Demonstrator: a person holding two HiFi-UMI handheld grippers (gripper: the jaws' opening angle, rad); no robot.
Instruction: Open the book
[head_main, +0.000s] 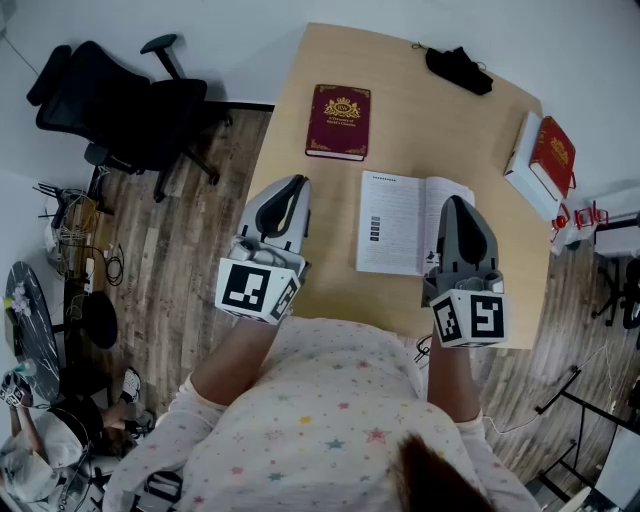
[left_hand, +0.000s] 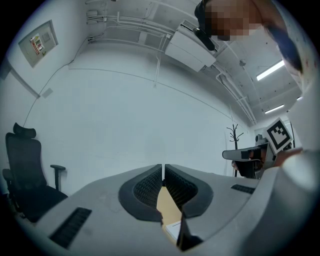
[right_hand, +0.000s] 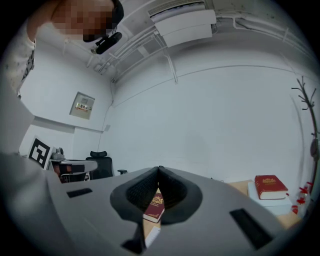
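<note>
- On the table's (head_main: 300, 70) middle lies an open book (head_main: 400, 222), flat, with white printed pages up. If this is the book meant, the task looks already done.
- At the table's far side, well apart from the open one, lies a closed dark red book (head_main: 338, 121) with gold print on its cover. I judge this one is the book left to open.
- The dark red book looks to have a hard cover, so it should be stiff and rather heavy. The cover seems smooth, so shut tips may slide on it.
- The best place to take hold is, I think, the free long edge of the cover, on the side toward the table's right edge and away from the spine. The other gripper could press the book down so that it does not slide on the table.
- The pages of the open book look thin and soft. They can crease or tear if pinched hard.
- The left gripper (head_main: 298, 182) hangs over the table's near left edge. Its jaws are fully together and hold nothing.
- The right gripper (head_main: 455, 200) is over the table's near side, above the right page of the open book. Its jaws also meet at the tips and are empty. Touch with the page cannot be told.
- At the table's right edge a red book (head_main: 552, 155) lies on a white book (head_main: 525, 165).
</note>
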